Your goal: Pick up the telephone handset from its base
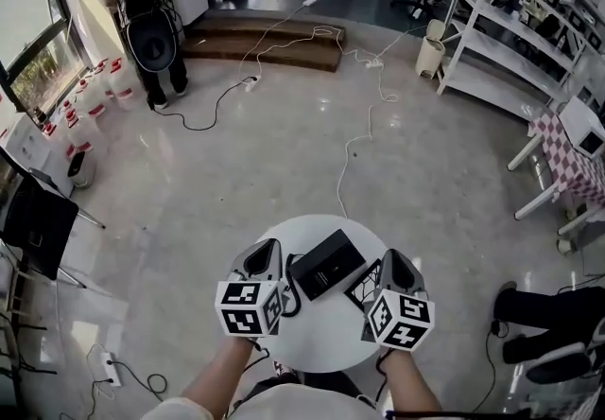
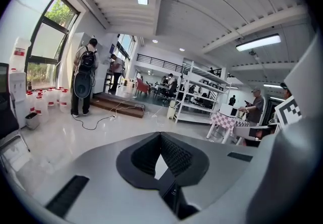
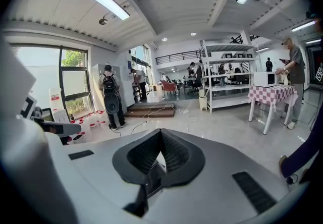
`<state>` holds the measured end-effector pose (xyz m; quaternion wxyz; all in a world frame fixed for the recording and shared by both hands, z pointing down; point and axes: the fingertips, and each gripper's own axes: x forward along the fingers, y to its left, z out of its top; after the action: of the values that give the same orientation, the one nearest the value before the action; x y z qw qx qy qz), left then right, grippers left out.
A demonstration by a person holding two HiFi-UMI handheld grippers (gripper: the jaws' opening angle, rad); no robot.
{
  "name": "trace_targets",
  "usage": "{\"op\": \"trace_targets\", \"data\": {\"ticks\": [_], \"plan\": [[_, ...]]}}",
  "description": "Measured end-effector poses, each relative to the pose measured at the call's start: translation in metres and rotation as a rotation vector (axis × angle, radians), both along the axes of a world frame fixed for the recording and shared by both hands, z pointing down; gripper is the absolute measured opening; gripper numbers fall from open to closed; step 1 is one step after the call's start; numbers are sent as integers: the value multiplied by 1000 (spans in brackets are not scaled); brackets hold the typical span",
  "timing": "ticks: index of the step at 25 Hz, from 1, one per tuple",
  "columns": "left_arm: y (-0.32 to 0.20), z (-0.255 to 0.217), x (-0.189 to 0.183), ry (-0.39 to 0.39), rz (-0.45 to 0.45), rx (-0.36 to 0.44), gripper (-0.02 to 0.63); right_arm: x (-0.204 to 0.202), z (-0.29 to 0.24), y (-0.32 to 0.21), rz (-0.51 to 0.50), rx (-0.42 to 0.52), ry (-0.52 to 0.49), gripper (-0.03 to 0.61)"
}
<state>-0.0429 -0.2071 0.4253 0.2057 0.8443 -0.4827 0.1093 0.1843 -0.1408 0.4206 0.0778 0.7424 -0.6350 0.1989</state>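
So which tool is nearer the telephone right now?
Left, slightly. The left tool sits close beside the telephone on its left; the right tool flanks its right with more gap.

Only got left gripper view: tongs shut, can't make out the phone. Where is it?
Observer: Head view has the phone on a round table, just right of your left tongs.
Operator: Its other side?
Observer: There the right tongs sit, shut and empty.
Operator: Any snag?
Observer: A cord loops off the phone's left edge, beside the left tongs.
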Motion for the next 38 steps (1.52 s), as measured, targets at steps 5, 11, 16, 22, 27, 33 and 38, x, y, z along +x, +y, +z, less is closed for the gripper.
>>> {"op": "trace_targets", "data": {"ticks": [5,11,16,22,27,33,38], "plan": [[-2,24,0,-33,6,-44,15,-3,14,-1,0,-32,-6,23],[6,58,3,-82,26,-110,15,-14,45,0,-35,-107,-11,23],[19,92,7,-110,38,-177,15,-22,79,11,-54,-180,-32,23],[26,120,11,-144,60,-223,15,-22,103,15,-43,-222,-63,23],[28,131,12,-166,73,-236,15,-22,112,17,-39,-240,-75,23],[33,139,27,-121,226,-254,17,-21,115,18,-34,-248,-81,23],[24,140,34,-164,286,-233,18,-20,120,20,-38,-266,-82,23]]}}
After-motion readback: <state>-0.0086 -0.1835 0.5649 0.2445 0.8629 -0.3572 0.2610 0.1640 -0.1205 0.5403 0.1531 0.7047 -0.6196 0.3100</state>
